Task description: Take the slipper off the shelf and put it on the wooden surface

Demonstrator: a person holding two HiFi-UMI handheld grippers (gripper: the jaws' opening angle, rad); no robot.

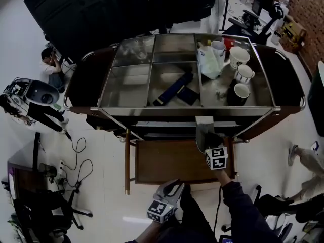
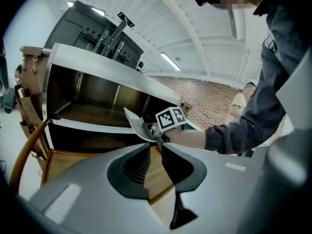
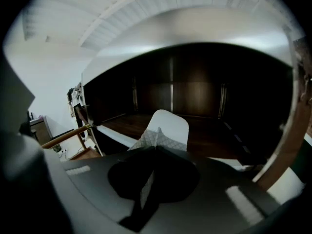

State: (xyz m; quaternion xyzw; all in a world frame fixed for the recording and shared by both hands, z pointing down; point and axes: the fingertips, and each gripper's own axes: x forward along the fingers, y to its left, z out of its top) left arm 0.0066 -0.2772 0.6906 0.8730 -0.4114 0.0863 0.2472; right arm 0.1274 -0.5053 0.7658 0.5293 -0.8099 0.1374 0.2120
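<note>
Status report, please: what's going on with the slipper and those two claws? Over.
Right hand-held gripper shut on slipper at shelf front. Left hand-held gripper open, empty. Nothing between slipper and wooden surface.

Left gripper (image 2: 155,144): grey fingers (image 2: 87,179) fill the lower frame, tips a little apart. Nothing sits between them; only the wooden surface (image 2: 153,172) shows through the gap.

Just beyond the fingertips is the right gripper (image 2: 150,130), its marker cube (image 2: 171,118) facing the lens. The pale slipper (image 2: 135,125) is at its front end, tilted, reaching up and to the left of the fingers. The contact is small and dark, but it appears clamped on the slipper's edge.

Right of the fingers: a hand (image 2: 187,138) and dark sleeve (image 2: 243,126).

Left of and beyond the fingers: an open dark shelf (image 2: 83,112), white-edged, with a curved wooden rail (image 2: 24,152) at far left.
</note>
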